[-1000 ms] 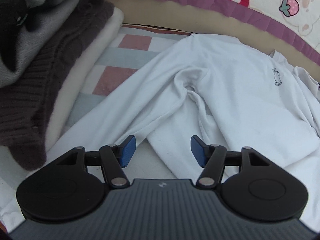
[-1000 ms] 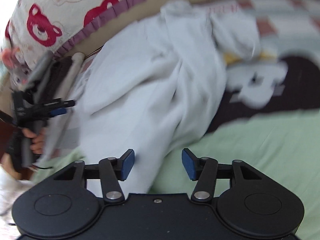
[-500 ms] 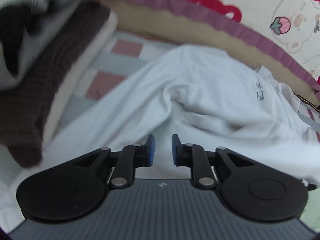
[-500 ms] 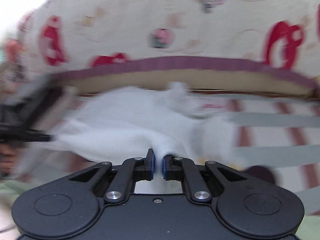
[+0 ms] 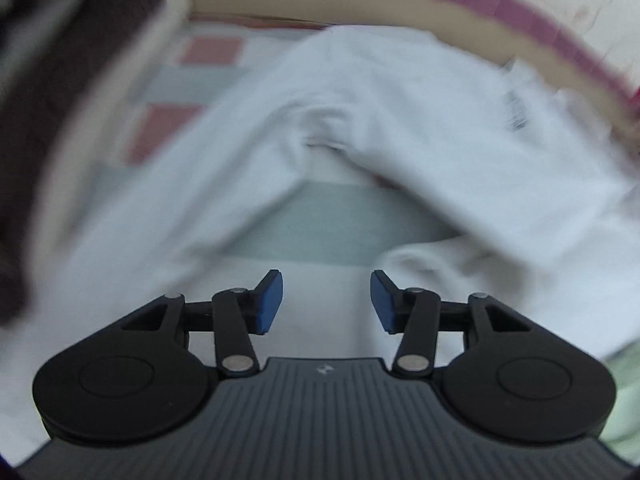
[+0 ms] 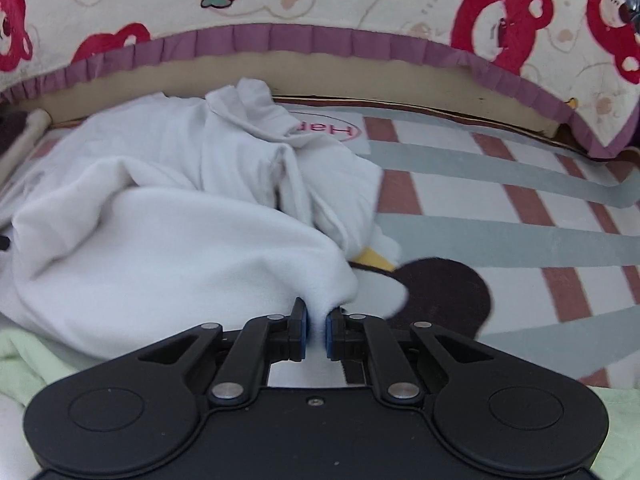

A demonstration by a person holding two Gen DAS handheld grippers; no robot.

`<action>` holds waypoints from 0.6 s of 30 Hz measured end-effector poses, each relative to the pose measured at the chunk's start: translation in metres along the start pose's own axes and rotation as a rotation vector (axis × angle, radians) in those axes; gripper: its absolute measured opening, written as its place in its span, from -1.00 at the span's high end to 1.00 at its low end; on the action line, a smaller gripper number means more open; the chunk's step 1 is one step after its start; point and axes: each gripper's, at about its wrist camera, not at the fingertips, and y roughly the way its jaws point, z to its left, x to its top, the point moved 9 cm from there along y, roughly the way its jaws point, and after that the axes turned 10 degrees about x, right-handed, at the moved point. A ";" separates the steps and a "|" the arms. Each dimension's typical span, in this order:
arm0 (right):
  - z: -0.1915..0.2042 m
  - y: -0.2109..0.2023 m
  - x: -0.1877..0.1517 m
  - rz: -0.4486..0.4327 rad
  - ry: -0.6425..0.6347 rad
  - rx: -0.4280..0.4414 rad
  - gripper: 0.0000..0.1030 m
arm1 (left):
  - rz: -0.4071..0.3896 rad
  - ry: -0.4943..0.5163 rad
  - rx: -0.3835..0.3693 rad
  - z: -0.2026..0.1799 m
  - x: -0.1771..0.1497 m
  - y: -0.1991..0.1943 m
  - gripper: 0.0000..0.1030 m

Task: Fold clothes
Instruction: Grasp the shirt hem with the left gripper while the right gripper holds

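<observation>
A white long-sleeved top point(image 5: 420, 120) lies spread and rumpled on a striped mat, blurred in the left wrist view. My left gripper point(image 5: 326, 302) hovers open over pale fabric near the front, its blue pads holding nothing. In the right wrist view the same white top point(image 6: 168, 232) is bunched in folds. My right gripper point(image 6: 316, 332) is shut on a pinch of its cloth at the near edge, and the fabric rises from between the pads.
A stack of folded knitwear, brown point(image 5: 72, 92) among it, stands at the left. A padded cartoon-print bumper with purple trim point(image 6: 304, 40) runs along the back. The striped mat point(image 6: 500, 224) lies bare to the right, and light green cloth point(image 6: 28, 360) lies near the front.
My left gripper closed half a second ago and has now opened again. My right gripper went from open to shut on the white top and swung round to face the bumper.
</observation>
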 end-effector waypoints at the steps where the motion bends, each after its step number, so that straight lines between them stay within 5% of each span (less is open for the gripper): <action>1: -0.004 -0.001 -0.002 0.001 0.004 -0.006 0.81 | -0.013 0.010 -0.005 0.000 0.000 -0.001 0.07; 6: -0.016 0.006 -0.007 0.003 0.066 -0.001 0.81 | 0.143 -0.077 -0.165 -0.004 -0.021 0.004 0.05; 8: -0.016 0.006 -0.009 0.003 0.085 0.008 0.81 | 0.136 -0.115 -0.146 0.000 -0.022 0.001 0.01; 12: -0.019 0.004 -0.010 -0.006 0.143 0.045 0.78 | 0.179 -0.181 -0.238 -0.004 -0.034 -0.002 -0.08; 18: -0.023 0.001 -0.021 -0.009 0.197 0.073 0.71 | 0.073 0.078 -0.077 -0.029 -0.042 -0.006 -0.19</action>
